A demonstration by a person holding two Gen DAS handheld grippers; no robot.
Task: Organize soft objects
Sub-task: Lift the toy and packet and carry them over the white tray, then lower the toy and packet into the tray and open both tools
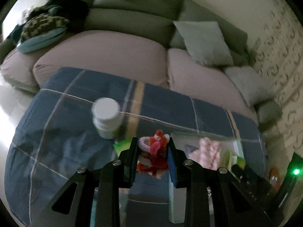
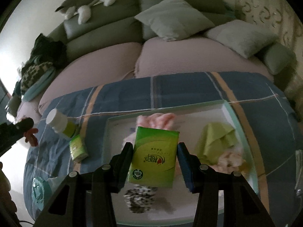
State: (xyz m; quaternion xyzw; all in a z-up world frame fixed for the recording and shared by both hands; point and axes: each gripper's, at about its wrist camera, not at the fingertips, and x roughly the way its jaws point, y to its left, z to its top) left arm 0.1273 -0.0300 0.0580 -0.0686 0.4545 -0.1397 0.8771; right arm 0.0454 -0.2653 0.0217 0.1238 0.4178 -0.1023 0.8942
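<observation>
My left gripper [image 1: 153,141] is shut on a tangled bundle of red and pink hair ties [image 1: 155,151], held above the blue plaid cloth [image 1: 75,132]. My right gripper [image 2: 155,145] is shut on a green tissue pack [image 2: 155,155], which hangs over a white tray [image 2: 227,109]. In the tray lie a pink cloth [image 2: 157,120], a green cloth [image 2: 217,140] and a black-and-white speckled soft item [image 2: 140,198]. In the right wrist view, one of the left gripper's fingers [image 2: 22,125] shows at the left edge with the red bundle [image 2: 32,136] under it.
A white-capped bottle [image 1: 106,117] and a small green pack [image 2: 77,147] stand on the plaid cloth left of the tray. Behind is a sofa with pink seats [image 2: 106,64], grey cushions [image 2: 174,19], a clothes pile [image 1: 45,26] and a plush toy [image 2: 85,5].
</observation>
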